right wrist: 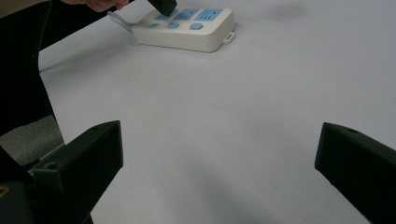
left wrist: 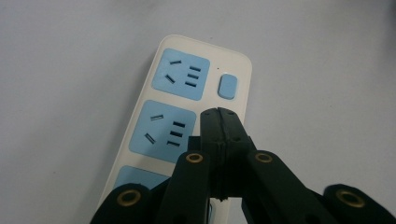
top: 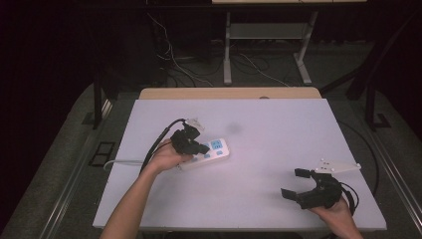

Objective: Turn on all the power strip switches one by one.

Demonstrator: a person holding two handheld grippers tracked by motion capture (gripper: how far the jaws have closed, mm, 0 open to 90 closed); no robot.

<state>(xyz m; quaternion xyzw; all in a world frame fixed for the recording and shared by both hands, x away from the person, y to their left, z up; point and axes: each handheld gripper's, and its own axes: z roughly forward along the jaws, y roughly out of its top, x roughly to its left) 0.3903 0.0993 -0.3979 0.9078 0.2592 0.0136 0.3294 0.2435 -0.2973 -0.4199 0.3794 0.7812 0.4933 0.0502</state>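
A white power strip (top: 208,152) with blue sockets lay left of centre in the high view, on the pale counter (top: 268,149), its grey cord (top: 119,162) running off toward the counter's left edge. The left gripper (top: 201,148) sat over the strip's left half, held by the left hand (top: 166,158), with its black cable (top: 161,139) arching up and back toward the lower left.

In the left gripper view the jaws were pressed together with nothing between them, their joined tip over the strip (left wrist: 187,116) at frame centre, beside the middle socket (left wrist: 163,128) and just below the blue switch (left wrist: 228,86); whether the tip touched the strip could not be told. Another socket (left wrist: 181,73) lay above, toward the strip's rounded end.

The right gripper (top: 292,183) was at the lower right of the high view, well apart from the strip, held by the right hand (top: 338,211). Its jaws were spread wide and held nothing. In the right gripper view they stood at the lower left and lower right corners with bare counter (right wrist: 224,126) between, and the strip (right wrist: 187,30) lay at the top of the frame.
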